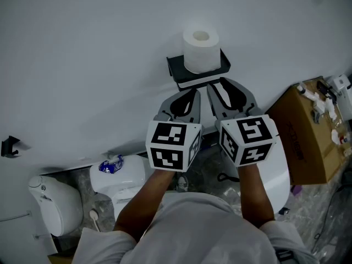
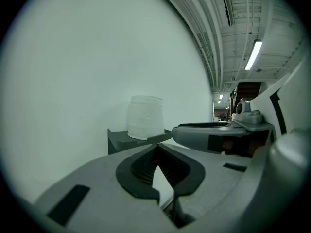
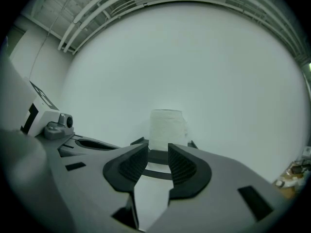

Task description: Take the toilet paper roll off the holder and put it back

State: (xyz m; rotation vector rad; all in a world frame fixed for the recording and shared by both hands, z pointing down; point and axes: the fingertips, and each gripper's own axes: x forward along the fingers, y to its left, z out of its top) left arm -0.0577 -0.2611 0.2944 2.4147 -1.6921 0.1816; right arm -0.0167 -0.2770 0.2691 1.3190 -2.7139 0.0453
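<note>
A white toilet paper roll [image 1: 201, 49] stands upright on a dark holder shelf [image 1: 190, 73] fixed to the white wall. Both grippers hang just below the shelf, side by side. My left gripper [image 1: 190, 95] has its jaws touching at the tips, with nothing between them; in the left gripper view [image 2: 156, 147] the roll [image 2: 145, 117] sits ahead and above on the holder [image 2: 127, 141]. My right gripper [image 1: 217, 89] has a narrow gap between its pads, and nothing is in it. In the right gripper view [image 3: 158, 150] the roll [image 3: 167, 129] shows straight ahead beyond the gap.
A toilet [image 1: 118, 183] with a blue packet [image 1: 111, 164] on its tank stands below left, beside a white bin [image 1: 55, 205]. A cardboard box [image 1: 308, 131] with small items on top is at the right. A black hook [image 1: 8, 146] juts from the wall far left.
</note>
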